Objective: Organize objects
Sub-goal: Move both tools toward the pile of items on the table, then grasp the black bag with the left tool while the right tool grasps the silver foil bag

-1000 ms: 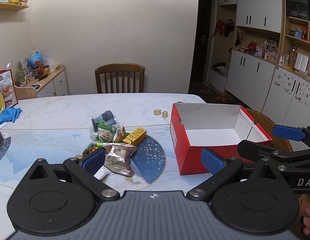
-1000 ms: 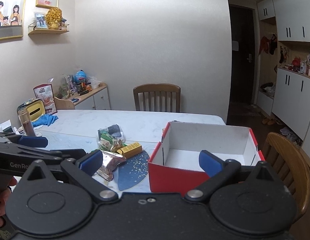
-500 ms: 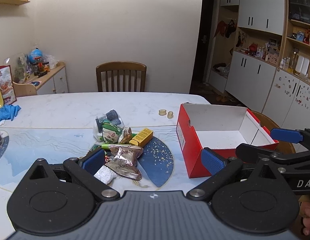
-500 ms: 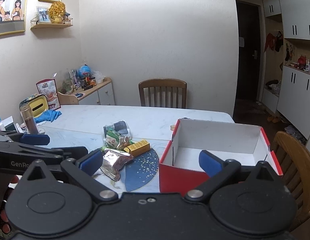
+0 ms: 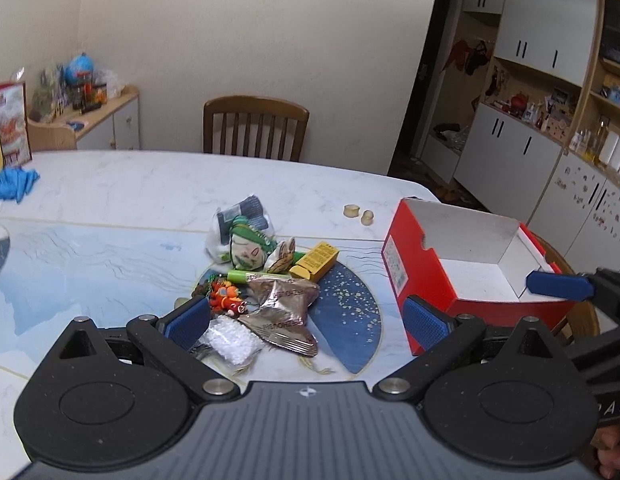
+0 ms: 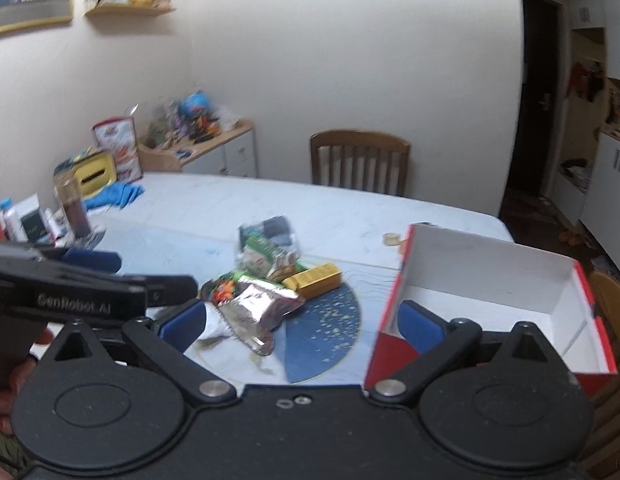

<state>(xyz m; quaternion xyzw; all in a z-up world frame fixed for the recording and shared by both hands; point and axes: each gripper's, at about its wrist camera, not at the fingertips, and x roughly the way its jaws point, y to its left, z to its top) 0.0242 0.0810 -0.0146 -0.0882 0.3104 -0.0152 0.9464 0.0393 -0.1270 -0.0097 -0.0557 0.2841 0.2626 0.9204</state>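
A pile of small objects lies mid-table: a silver snack packet (image 5: 284, 310), a yellow box (image 5: 315, 260), a green pen (image 5: 246, 276), a green-capped doll head (image 5: 249, 249), a clear bag (image 5: 240, 216), an orange toy (image 5: 226, 296) and a white packet (image 5: 230, 338). An open red box (image 5: 424, 276) with a white inside stands to the right. My left gripper (image 5: 306, 322) is open and empty, just short of the pile. My right gripper (image 6: 302, 324) is open and empty, between the packet (image 6: 258, 312) and the red box (image 6: 390, 320).
Two small beige caps (image 5: 360, 214) lie behind the box. A wooden chair (image 5: 256, 128) stands at the table's far side. A blue cloth (image 5: 14, 184) and a glass (image 6: 72, 208) are at the far left. Another chair (image 6: 612, 308) is at the right.
Both grippers have moved forward and tilted down toward the pile and the box. Both stay open and empty.
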